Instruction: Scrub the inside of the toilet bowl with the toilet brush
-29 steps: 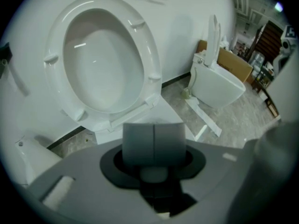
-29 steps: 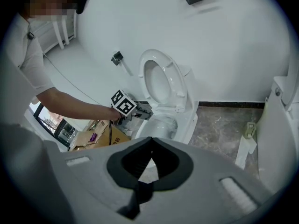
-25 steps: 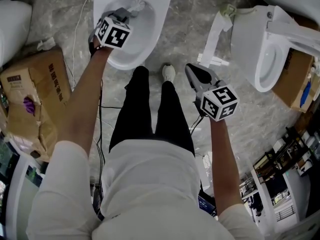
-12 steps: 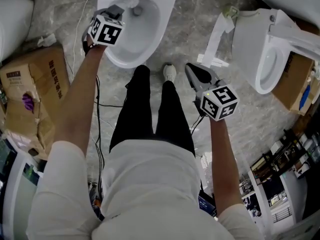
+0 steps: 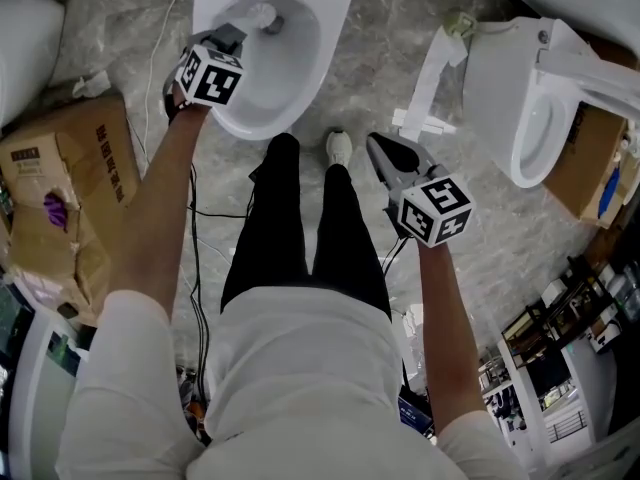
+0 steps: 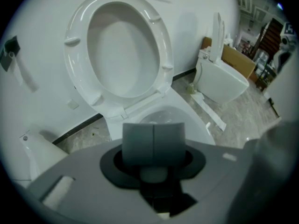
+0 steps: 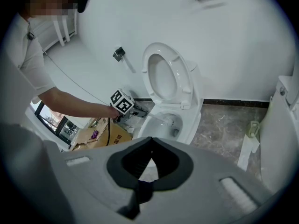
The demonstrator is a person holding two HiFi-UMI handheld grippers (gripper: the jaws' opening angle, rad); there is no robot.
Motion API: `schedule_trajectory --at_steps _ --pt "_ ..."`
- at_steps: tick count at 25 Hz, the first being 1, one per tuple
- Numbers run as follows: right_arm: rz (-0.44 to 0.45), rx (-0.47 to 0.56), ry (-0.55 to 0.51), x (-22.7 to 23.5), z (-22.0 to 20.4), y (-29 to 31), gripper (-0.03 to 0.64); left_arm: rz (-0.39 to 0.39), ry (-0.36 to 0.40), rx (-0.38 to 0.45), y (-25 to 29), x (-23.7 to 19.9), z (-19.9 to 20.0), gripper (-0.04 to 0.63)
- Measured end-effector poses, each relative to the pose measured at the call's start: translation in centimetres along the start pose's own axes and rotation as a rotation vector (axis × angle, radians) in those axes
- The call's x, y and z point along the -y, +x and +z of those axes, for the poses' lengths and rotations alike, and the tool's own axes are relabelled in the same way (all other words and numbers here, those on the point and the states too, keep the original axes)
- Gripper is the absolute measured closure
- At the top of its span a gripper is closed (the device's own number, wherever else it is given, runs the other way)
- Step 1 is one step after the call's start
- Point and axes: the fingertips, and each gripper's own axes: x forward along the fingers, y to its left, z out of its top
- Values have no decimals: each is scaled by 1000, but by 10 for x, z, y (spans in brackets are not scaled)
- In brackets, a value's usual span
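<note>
The white toilet bowl [image 5: 300,88] stands at the top of the head view with its seat [image 6: 121,45] lifted. My left gripper [image 5: 230,36] reaches over the bowl's left rim, shut on the handle of the toilet brush. The brush's white head [image 5: 262,15] sits inside the bowl near the drain. The right gripper view shows the brush [image 7: 167,121] slanting down into the bowl from the left gripper [image 7: 134,115]. In the left gripper view the grey pads [image 6: 140,141] meet. My right gripper [image 5: 380,143] hangs beside my right leg, shut and holding nothing, away from the bowl.
A second toilet [image 5: 540,108] stands at the right with a loose white seat part [image 5: 425,78] on the floor beside it. A cardboard box [image 5: 70,188] lies at the left. Cables [image 5: 195,228] trail over the marble floor. My shoe [image 5: 338,146] is just below the bowl.
My left gripper has shifted a little left and back along the bowl's rim, and the brush head has slid with it inside the bowl. The right gripper has hardly moved.
</note>
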Motion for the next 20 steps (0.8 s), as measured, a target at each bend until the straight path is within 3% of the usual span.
schedule_trajectory --at_steps 13,20 --pt "-50 -8 60 10 -20 9 617 -69 132 -12 48 19 6 440" --pt "-53 -8 77 11 -22 14 617 -45 160 -27 58 0 10 440"
